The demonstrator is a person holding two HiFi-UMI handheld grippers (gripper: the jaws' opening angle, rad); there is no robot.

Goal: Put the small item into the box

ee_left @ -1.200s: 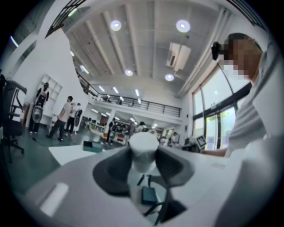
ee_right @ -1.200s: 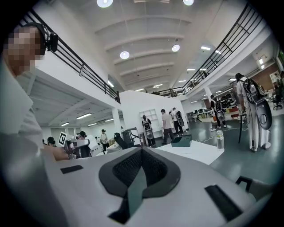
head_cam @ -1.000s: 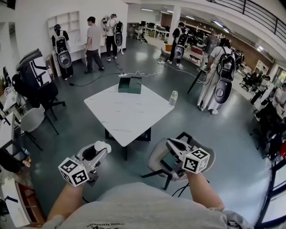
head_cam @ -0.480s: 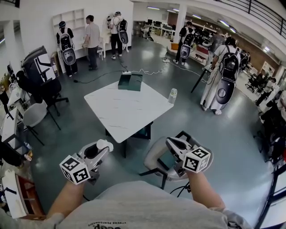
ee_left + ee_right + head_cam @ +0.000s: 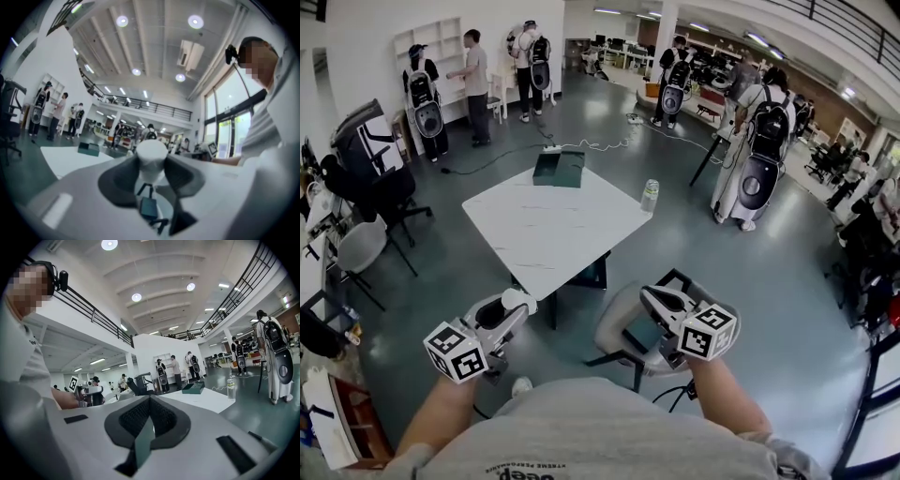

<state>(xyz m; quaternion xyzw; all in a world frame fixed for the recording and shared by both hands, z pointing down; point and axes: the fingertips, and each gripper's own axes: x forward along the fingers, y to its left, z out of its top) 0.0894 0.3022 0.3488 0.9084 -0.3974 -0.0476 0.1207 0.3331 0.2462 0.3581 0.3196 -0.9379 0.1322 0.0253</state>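
My left gripper (image 5: 516, 307) is shut on a small white cylinder (image 5: 517, 300), held low in front of the person's body and short of the table. In the left gripper view the cylinder (image 5: 151, 160) stands upright between the two dark pads. The dark green box (image 5: 560, 167) lies at the far corner of the white table (image 5: 534, 239) and also shows as the box (image 5: 88, 148) and the box (image 5: 193, 388). My right gripper (image 5: 649, 298) is shut with nothing in it, its pads meeting edge to edge (image 5: 149, 401).
A clear bottle (image 5: 650, 195) stands on the table's right corner. A grey chair (image 5: 623, 330) is under my right gripper, near the table's front corner. Office chairs (image 5: 366, 246) stand at the left. Several people with backpacks stand beyond the table and to its right.
Both grippers keep their pose and grip. The head view has swung slightly, so the table sits a little more to the left. A white shoe now shows below the left gripper.
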